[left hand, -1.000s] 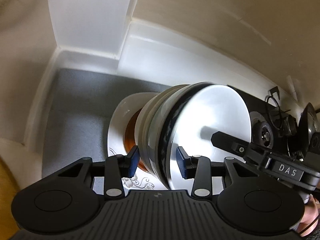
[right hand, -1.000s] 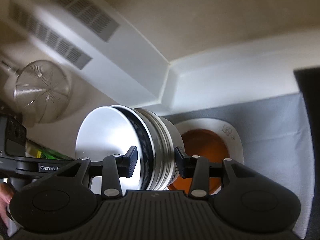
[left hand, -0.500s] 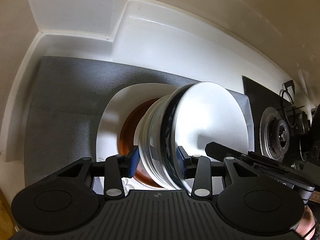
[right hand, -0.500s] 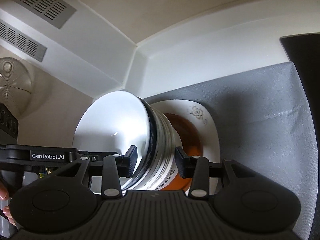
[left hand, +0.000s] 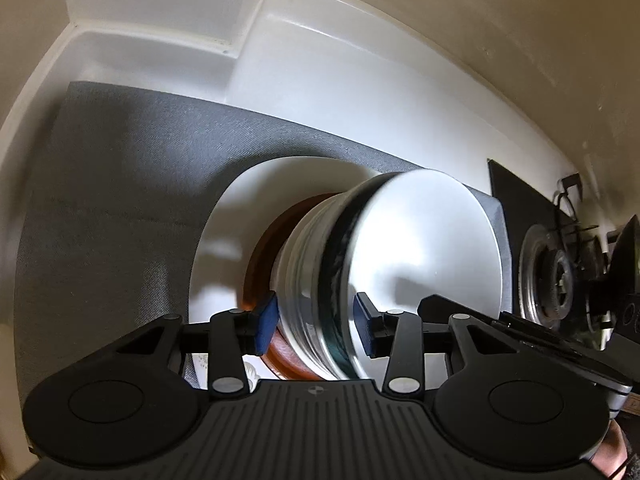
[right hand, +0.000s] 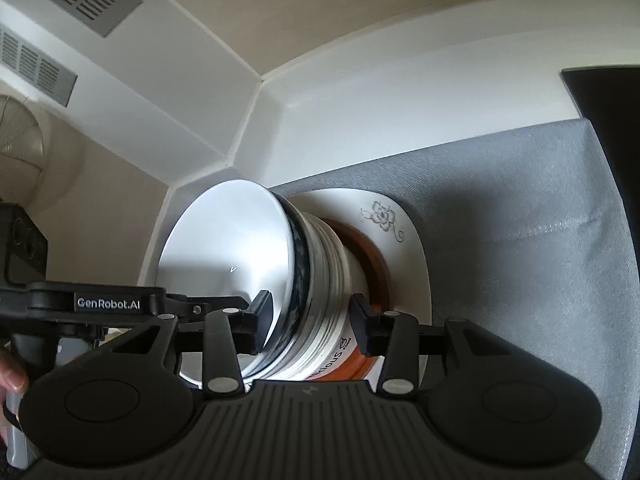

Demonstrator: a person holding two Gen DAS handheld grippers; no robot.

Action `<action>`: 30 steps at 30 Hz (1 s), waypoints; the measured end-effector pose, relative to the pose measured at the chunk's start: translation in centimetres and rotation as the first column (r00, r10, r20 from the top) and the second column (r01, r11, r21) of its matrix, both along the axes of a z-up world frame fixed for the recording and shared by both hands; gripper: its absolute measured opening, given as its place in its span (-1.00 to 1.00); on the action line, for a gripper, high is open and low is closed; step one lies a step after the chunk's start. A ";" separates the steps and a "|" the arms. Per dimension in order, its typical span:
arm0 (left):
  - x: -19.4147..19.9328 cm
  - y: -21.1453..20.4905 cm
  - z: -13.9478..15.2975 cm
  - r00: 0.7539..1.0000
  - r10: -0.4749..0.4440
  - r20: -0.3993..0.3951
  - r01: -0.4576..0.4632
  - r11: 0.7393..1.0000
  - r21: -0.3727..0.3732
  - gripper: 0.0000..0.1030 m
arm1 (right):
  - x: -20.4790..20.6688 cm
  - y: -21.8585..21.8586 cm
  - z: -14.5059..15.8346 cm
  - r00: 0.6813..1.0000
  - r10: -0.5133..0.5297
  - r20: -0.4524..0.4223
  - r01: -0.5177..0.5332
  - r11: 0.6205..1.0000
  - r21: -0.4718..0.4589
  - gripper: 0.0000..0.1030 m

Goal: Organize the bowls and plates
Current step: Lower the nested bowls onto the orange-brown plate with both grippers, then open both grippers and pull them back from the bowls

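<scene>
Gripping a stack of nested bowls (left hand: 360, 280) from opposite sides, the left tongs (left hand: 316, 330) and the right tongs (right hand: 308, 322) each straddle its rim edge. In the left wrist view the blue pads (left hand: 267, 322) sit against the stack's ribbed outer walls on one side and the white inside of the top bowl on the other, and the jaws are closing on it. In the right wrist view the right tongs stand partly open, one finger inside the top bowl, the other just beside the lowest bowl's wall; whether that outer pad presses the wall I cannot tell.

The stack is over a brown plate (right hand: 370, 264), which lies on a white plate with a flower print (right hand: 400, 232); the stack's base looks to meet the brown plate, though contact is hidden. The white plate rests on a grey mat (left hand: 120, 184) on the desk (left hand: 340, 68), near the wall corner. Beyond the mat, on the side away from the corner, a gas burner (left hand: 556, 276) stands. A hand (right hand: 10, 380) shows at the left tongs' handle.
</scene>
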State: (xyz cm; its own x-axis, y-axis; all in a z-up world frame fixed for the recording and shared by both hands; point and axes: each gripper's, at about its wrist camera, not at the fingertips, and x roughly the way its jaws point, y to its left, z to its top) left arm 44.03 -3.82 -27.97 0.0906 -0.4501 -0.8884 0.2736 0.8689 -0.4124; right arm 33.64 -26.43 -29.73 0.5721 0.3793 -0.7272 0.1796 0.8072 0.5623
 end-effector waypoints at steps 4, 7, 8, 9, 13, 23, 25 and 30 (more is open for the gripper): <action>-0.7 1.0 3.3 0.991 -0.019 0.130 0.026 0.998 -0.057 -0.29 | -0.6 0.3 1.5 0.999 0.018 0.028 -0.017 0.998 -0.055 -0.06; -1.6 0.6 6.1 0.954 -0.075 0.289 0.087 0.996 -0.028 -0.29 | -0.8 0.1 3.4 0.996 0.042 0.082 -0.035 0.996 -0.086 -0.06; -1.7 0.1 6.3 0.944 -0.101 0.315 0.103 0.995 0.009 -0.33 | -0.8 -0.2 3.8 0.995 0.029 0.091 -0.021 0.996 -0.088 -0.06; -1.6 -0.2 6.1 0.941 -0.117 0.316 0.113 0.993 0.034 -0.39 | -0.6 -0.5 4.2 0.995 0.017 0.095 -0.009 0.996 -0.084 -0.07; -1.0 -0.6 4.4 0.957 -0.117 0.265 0.112 0.993 0.036 -0.65 | 0.3 -0.7 4.7 0.997 0.004 0.078 0.004 0.995 -0.100 -0.79; 1.1 1.8 1.3 0.990 -0.063 0.123 0.077 0.990 -0.117 -0.58 | 0.5 1.2 4.5 0.999 -0.022 0.046 0.031 0.979 -0.202 -0.93; 0.9 2.1 1.2 0.992 -0.063 0.111 0.077 0.989 -0.124 -0.54 | 0.3 2.0 4.8 0.999 -0.026 0.040 0.035 0.968 -0.247 -0.88; -2.1 2.7 2.6 0.985 -0.057 0.162 0.069 0.996 -0.065 -0.19 | -3.4 3.2 6.2 0.990 -0.110 0.083 0.129 0.954 -0.272 -0.35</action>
State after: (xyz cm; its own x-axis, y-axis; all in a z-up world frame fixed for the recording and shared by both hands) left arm 41.96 -1.12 -25.36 0.1982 -0.5199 -0.8309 0.3942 0.8184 -0.4181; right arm 30.28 -23.24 -23.51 0.6510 0.0947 -0.7531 0.2545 0.9075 0.3342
